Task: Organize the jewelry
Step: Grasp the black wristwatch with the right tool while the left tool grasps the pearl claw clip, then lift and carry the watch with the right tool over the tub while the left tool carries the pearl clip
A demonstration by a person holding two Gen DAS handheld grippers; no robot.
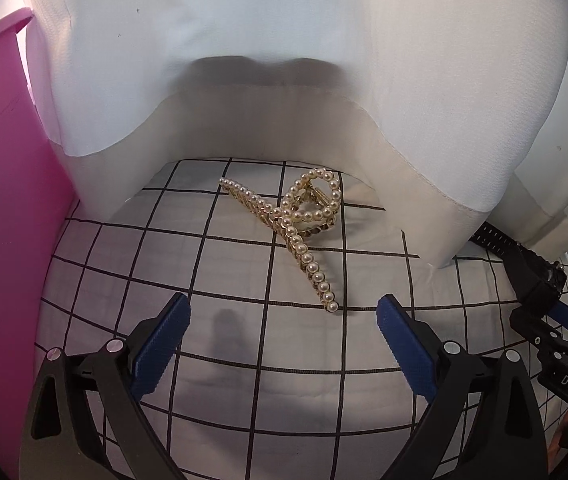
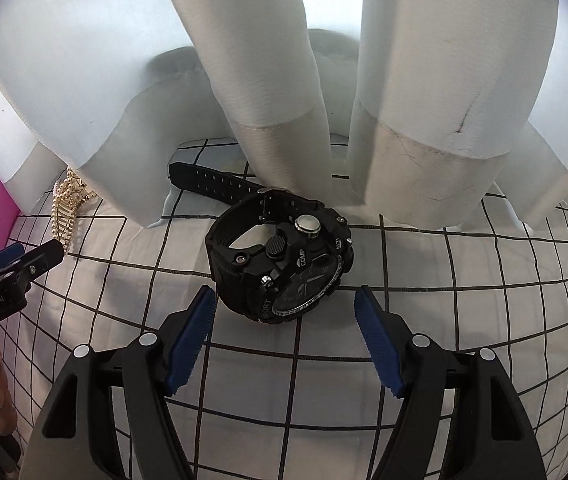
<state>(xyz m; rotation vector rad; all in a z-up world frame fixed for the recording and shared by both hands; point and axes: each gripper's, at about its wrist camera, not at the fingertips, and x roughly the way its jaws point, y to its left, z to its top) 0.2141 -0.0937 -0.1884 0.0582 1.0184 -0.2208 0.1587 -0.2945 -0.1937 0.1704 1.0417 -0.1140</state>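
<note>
A gold hair claw set with pearls [image 1: 290, 220] lies on the white grid-patterned cloth [image 1: 219, 264], just beyond my left gripper [image 1: 284, 306], which is open and empty. The claw also shows at the left of the right wrist view [image 2: 68, 208]. A black sport watch [image 2: 284, 256] lies on its side on the cloth, its strap stretching back left. My right gripper [image 2: 286, 296] is open, its blue fingertips [image 2: 199, 320] on either side of the watch's near edge, not touching it. The watch also shows at the right edge of the left wrist view [image 1: 524, 258].
A pink container [image 1: 7, 208] stands close on the left. White curtains [image 2: 267, 60] hang down to the cloth right behind both items. The right gripper shows in the left wrist view [image 1: 556, 332]; the left gripper shows in the right wrist view [image 2: 15, 268].
</note>
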